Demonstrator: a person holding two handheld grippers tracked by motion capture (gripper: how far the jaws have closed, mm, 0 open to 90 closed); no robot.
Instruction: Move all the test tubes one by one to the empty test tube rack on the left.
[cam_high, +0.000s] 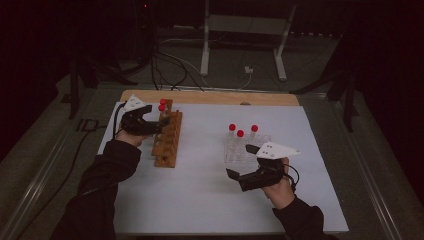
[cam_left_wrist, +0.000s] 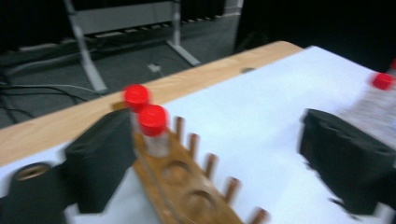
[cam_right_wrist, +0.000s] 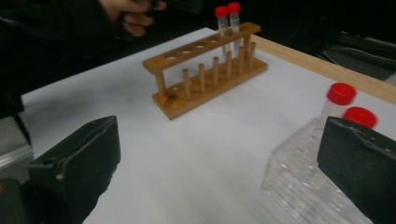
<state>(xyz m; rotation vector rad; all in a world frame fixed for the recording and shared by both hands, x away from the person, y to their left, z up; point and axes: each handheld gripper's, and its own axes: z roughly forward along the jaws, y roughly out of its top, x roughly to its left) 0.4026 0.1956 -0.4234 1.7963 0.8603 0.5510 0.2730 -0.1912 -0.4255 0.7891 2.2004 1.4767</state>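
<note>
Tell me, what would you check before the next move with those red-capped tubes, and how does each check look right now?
1. Left gripper jaws open: ok.
2. Right gripper jaws open, nothing held: ok.
3. Two tubes upright at one end of the wooden rack: ok.
4. Free holes in the wooden rack: ok, several.
5. Three tubes standing in the clear rack: ok.
6. Right gripper lined up on a tube: cannot tell.
</note>
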